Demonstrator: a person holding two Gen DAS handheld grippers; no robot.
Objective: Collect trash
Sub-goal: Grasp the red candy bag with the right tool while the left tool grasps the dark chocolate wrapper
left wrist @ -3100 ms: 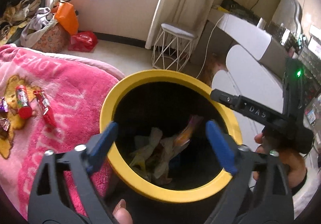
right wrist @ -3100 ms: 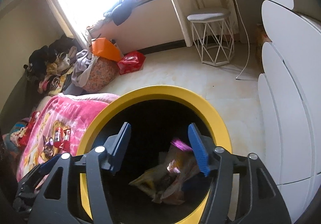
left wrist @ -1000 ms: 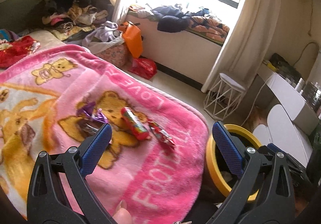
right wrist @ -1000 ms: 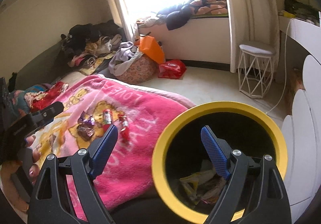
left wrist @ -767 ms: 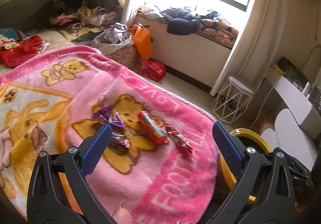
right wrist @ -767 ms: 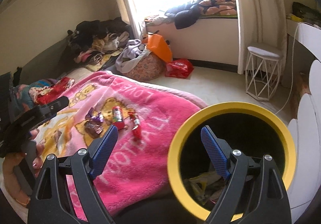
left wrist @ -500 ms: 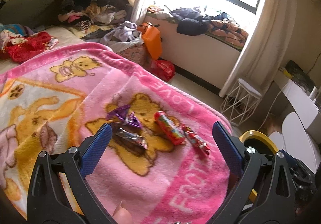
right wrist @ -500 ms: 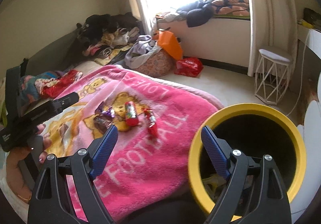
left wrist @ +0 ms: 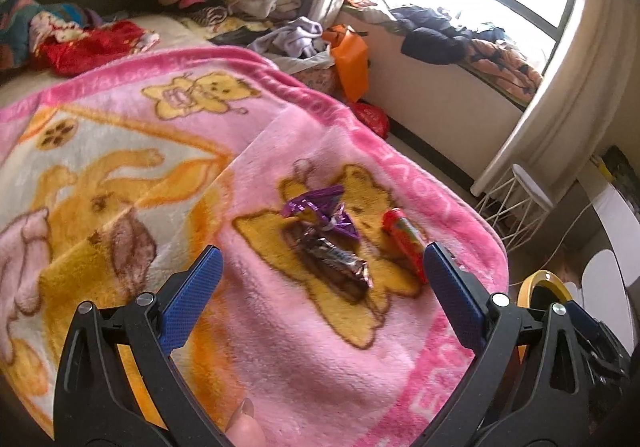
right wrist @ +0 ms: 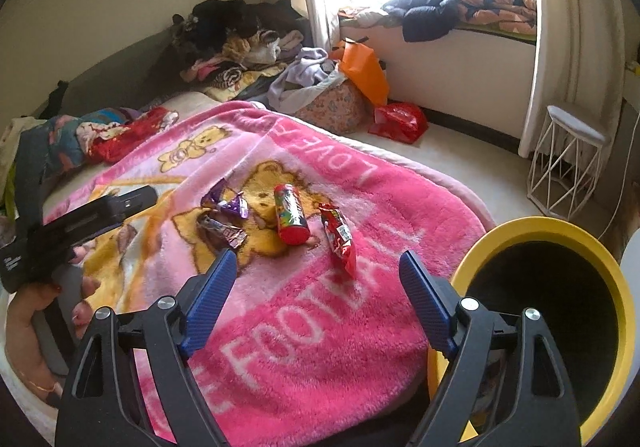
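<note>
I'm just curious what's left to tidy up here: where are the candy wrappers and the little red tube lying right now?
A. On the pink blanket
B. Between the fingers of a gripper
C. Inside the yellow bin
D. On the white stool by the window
A: the purple wrapper, dark wrapper, red tube and red wrapper all lie on the pink blanket, beside the yellow bin, with nothing in either gripper.

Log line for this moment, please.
left tool open, empty | right tool open, empty | wrappers lying on blanket, untouched | yellow bin beside blanket
</note>
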